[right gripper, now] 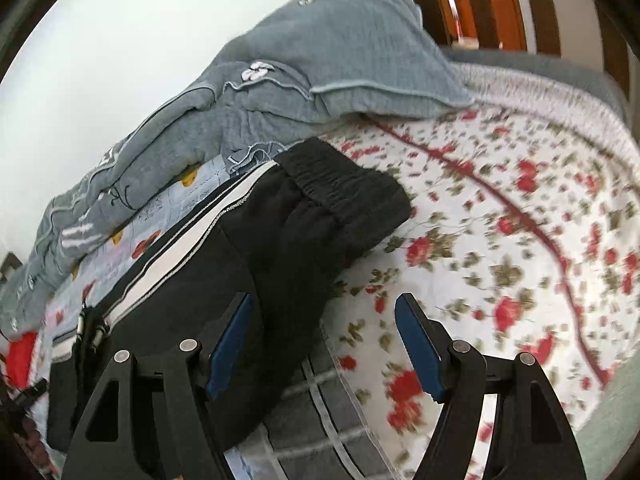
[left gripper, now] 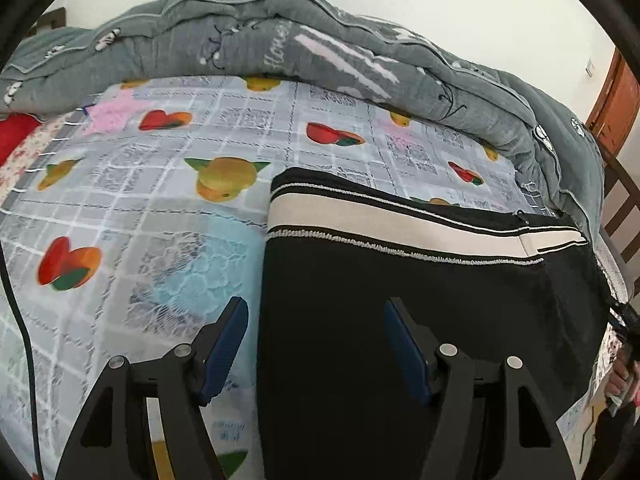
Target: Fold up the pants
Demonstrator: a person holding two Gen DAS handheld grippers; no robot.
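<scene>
Black pants (left gripper: 420, 300) with a white side stripe (left gripper: 380, 216) lie flat on the bed, filling the lower right of the left wrist view. My left gripper (left gripper: 316, 308) hovers open over their left edge, one finger above the sheet and the other above the black cloth. In the right wrist view the pants (right gripper: 248, 248) lie in a thick folded stack, with the gathered elastic waistband (right gripper: 340, 184) at the far end. My right gripper (right gripper: 324, 300) stands open at the stack's right edge. Its left finger is over the cloth and its right finger over the floral sheet. Neither gripper holds anything.
A bunched grey quilt (left gripper: 280, 40) runs along the far side of the bed. A fruit-print sheet (left gripper: 140, 200) covers the left, a red-flowered sheet (right gripper: 500, 220) the right. Wooden bed rails (right gripper: 480, 0) stand behind. A person's hand (left gripper: 624, 376) shows at the right edge.
</scene>
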